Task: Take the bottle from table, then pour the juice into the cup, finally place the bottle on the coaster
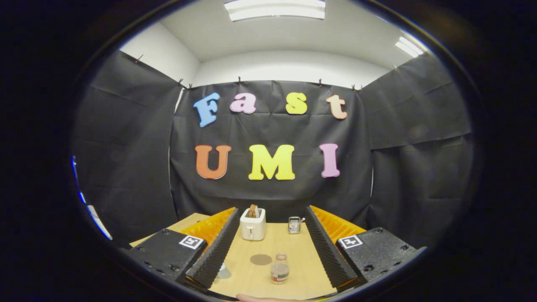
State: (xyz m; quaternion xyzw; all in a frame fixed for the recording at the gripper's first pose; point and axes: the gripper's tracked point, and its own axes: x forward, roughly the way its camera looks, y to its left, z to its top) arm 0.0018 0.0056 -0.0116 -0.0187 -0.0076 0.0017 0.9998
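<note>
While gripper [268,251] fingers stood wide apart, holding nothing | between them: one bottle [280,269], one coaster [261,259] | beyond: one toaster [253,224].

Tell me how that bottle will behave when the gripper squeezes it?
The bottle looks clear and smooth, so probably slippery. It stands upright, short and part-full, so likely steady but sloshy. The gripper is open with the bottle between its fingers, untouched.

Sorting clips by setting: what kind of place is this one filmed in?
Most likely a staged recording booth, not a real kitchen: black cloth walls pinned up around a wooden table, which holds a toaster, a bottle, a round coaster and a cup. The gripper is open above the table.
</note>
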